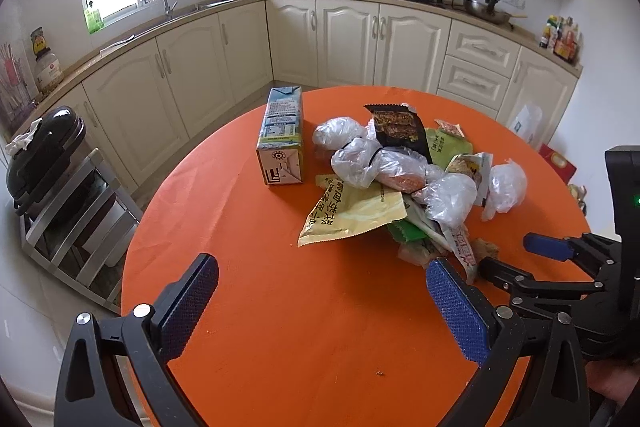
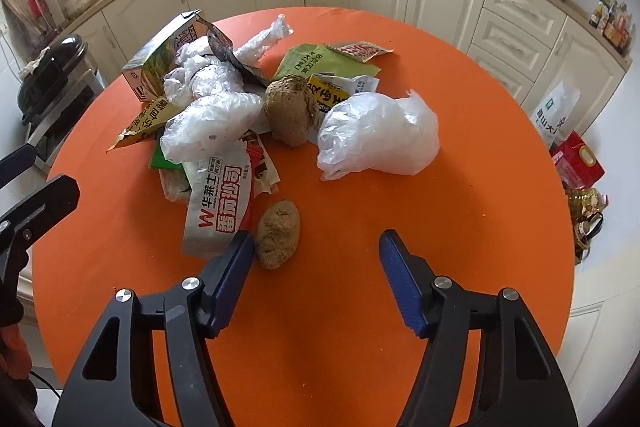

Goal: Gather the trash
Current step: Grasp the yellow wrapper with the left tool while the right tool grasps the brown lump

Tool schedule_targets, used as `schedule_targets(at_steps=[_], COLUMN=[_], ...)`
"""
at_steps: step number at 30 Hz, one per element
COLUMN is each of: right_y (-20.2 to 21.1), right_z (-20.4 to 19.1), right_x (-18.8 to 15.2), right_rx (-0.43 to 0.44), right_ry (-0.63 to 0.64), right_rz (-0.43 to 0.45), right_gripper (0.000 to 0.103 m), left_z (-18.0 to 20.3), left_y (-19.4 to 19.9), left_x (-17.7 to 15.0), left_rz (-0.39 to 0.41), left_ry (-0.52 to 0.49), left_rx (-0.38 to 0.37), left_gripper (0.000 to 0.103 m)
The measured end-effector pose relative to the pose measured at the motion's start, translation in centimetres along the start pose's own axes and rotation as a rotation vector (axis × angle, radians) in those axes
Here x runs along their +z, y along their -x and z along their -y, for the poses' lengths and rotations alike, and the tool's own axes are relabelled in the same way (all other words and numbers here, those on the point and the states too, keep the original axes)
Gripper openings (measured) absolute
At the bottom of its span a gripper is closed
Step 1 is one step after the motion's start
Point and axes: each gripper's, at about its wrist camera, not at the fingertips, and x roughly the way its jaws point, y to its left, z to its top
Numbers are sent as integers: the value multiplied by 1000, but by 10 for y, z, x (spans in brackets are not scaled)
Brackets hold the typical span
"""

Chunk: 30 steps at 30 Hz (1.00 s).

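Both tongs stand open and empty over the orange worktop [image 2: 460, 227]: left tongs [image 1: 322, 291] wide apart, right tongs [image 2: 316, 251] about half spread. Trash sits piled mid-worktop. A carton [image 1: 280, 135] lies at the pile's left, a crumpled clear bag [image 2: 376, 139] to its right, and a small brown lump [image 2: 277, 233] just beside the right tongs' left pad.
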Motion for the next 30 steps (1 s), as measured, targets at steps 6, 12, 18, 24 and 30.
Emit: schedule_targets(at_steps=[6,12,18,24,30], right_y=[-6,-5,-6,-7,-10], right_z=[-10,-9,-4,-1,-1], right_x=[2,0,3,6,11], right_rx=[0,-8,20,37,38], right_ry=[53,73,51,46,45], right_rz=[10,18,23,17,12], right_gripper=[48,25,25,25,25], left_z=[5,9,18,14,14], left_y=[-23,-49,-83,-112,-133], left_x=[14,25,21,23,32], left_rz=[-12,-7,-23,-31,-5], left_ry=[-9,-38,-78,-104,-150], left_rx=[6,32,54,79,77], left_gripper=[102,102,102,102,102])
